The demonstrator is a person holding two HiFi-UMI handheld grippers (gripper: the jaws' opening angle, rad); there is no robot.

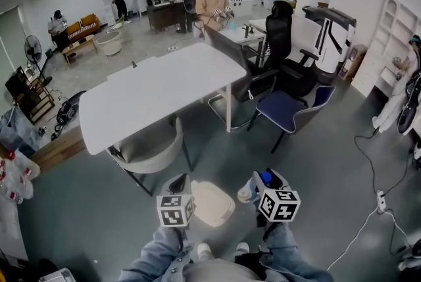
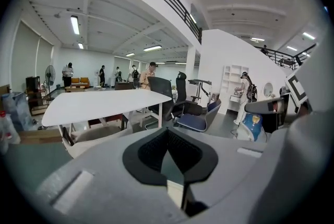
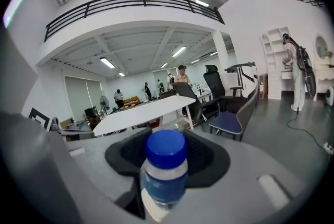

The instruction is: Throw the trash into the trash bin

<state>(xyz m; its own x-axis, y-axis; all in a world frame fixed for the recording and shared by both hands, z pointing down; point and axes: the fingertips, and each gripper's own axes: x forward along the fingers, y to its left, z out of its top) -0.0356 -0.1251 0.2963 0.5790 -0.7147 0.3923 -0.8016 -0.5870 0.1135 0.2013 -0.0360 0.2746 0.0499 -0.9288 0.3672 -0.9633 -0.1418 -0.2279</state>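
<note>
Blue cap and blue label on the clear bottle [image 3: 166, 171], black pads and black-and-white square markers on the grey left hand-held gripper [image 1: 176, 182] and right hand-held gripper [image 1: 258, 183], cream flat trash [image 1: 212, 203], white surface [image 1: 158, 93], navy chair seat [image 1: 283, 110], dull grey-green floor [image 1: 316, 162].

Upright blue-capped bottle [image 3: 164, 176], beige tray [image 1: 212, 203] seemingly gripped.

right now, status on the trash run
Right tongs clamped on clear blue-capped plastic bottle. Left tongs nearly closed, pale sliver between, unclear. White rectangular table, grey chair ahead; bin not spotted.
</note>
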